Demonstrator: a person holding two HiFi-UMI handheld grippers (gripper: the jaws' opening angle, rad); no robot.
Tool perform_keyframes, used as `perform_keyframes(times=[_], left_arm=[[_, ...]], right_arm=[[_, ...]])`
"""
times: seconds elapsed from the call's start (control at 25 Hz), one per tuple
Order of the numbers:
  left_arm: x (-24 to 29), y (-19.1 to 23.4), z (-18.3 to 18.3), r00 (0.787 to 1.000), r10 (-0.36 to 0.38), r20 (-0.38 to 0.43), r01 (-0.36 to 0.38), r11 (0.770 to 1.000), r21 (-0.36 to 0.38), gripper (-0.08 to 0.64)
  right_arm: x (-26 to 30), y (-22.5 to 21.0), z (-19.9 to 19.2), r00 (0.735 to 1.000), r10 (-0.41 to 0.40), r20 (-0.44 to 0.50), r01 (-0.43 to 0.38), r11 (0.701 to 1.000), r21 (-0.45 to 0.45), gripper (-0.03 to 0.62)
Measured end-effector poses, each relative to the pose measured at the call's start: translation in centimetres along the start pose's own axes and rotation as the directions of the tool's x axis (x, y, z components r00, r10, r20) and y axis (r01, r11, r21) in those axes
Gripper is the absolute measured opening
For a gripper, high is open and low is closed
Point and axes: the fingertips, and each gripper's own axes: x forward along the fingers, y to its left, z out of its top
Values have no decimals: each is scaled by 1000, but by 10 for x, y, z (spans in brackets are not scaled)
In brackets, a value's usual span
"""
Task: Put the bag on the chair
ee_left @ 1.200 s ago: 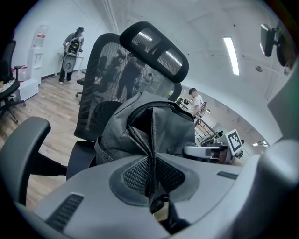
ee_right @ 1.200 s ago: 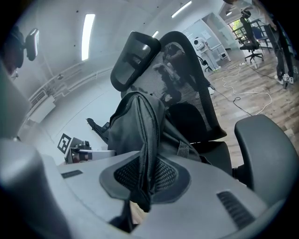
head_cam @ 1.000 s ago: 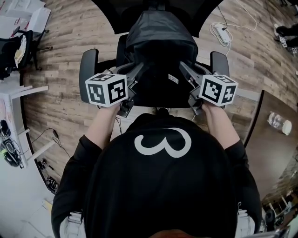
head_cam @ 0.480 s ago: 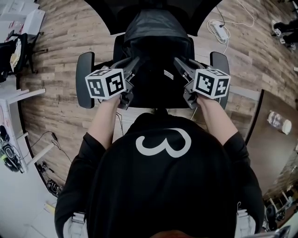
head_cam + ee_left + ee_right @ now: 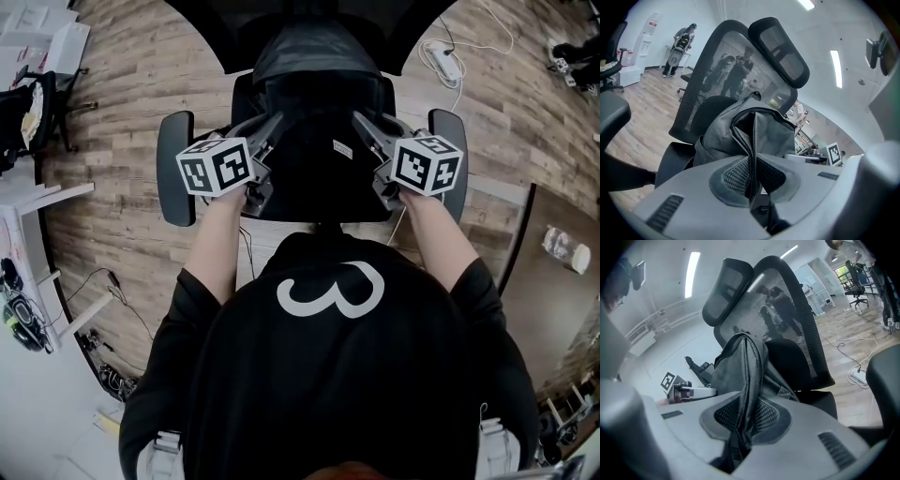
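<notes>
A dark grey bag (image 5: 317, 75) stands over the seat of a black mesh office chair (image 5: 174, 164), right in front of me. My left gripper (image 5: 270, 128) is shut on a fold of the bag (image 5: 740, 136) at its left side. My right gripper (image 5: 364, 127) is shut on a fold of the bag (image 5: 746, 366) at its right side. In both gripper views the fabric runs pinched between the jaws, with the chair's backrest (image 5: 717, 75) and headrest (image 5: 726, 291) behind the bag. Whether the bag's base rests on the seat is hidden.
The chair's armrests (image 5: 451, 159) flank my grippers. A power strip with a white cable (image 5: 441, 61) lies on the wood floor at the far right. A dark table (image 5: 553, 300) with a bottle (image 5: 565, 249) stands at right, white desks (image 5: 37, 216) at left.
Both grippers, still holding the bag, have shifted a little further forward over the chair. Their grips look unchanged.
</notes>
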Motion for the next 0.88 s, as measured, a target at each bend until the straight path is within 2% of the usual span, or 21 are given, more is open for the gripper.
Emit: perform_keyframes(times=[0.24, 0.44, 0.6, 0.88], left_arm=[[10, 14, 1, 1000, 3, 25, -3, 1000, -25, 46], [16, 21, 4, 999, -21, 40, 23, 999, -42, 46], [17, 24, 3, 994, -65, 87, 72, 995, -74, 48], [17, 23, 2, 989, -103, 102, 111, 990, -81, 48]], right_arm=[[8, -13, 3, 999, 9, 30, -10, 999, 40, 58], [14, -17, 4, 999, 21, 49, -25, 997, 76, 58], [13, -20, 3, 998, 32, 53, -36, 996, 82, 60], [12, -22, 3, 998, 19, 62, -22, 998, 58, 61]])
